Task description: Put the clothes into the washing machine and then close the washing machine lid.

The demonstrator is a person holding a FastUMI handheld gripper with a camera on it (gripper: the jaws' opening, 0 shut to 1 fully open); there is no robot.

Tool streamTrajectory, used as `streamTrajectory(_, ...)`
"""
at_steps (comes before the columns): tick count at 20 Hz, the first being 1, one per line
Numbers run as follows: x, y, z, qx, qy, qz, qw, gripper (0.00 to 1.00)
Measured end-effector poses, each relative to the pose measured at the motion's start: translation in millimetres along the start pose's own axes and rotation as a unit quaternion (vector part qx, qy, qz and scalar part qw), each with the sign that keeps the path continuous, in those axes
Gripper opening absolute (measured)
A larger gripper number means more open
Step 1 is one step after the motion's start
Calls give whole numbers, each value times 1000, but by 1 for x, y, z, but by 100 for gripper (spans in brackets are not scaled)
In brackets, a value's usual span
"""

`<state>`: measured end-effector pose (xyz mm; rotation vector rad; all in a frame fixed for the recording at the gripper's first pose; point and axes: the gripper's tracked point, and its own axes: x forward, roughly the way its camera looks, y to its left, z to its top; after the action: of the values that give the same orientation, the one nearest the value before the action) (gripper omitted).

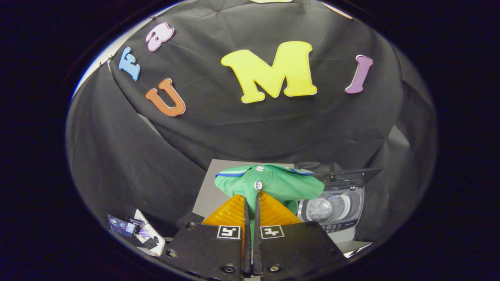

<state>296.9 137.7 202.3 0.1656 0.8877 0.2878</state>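
Note:
My gripper is shut on a green shirt with white buttons and a blue-striped collar. The cloth bunches over and just beyond the fingertips, lifted off the surface. To the right of the fingers, a little beyond them, stands a small toy washing machine. Its dark lid is raised and the round drum shows inside. The shirt's right edge overlaps the machine's left side in the view.
A grey board lies behind the shirt on the left. Left of the fingers, a few small devices and a white card lie on the table. The booth's black cloth wall rises behind everything.

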Motion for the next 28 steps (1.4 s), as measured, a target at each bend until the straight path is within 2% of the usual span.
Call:
streamTrajectory(8,-49,-54,-19,3,-22,-44,999,6)
streamTrajectory(17,-93,-118,-38,36,-39,-51,997,6)
streamTrajectory(28,-59,-207,-53,35,-45,-58,997,6)
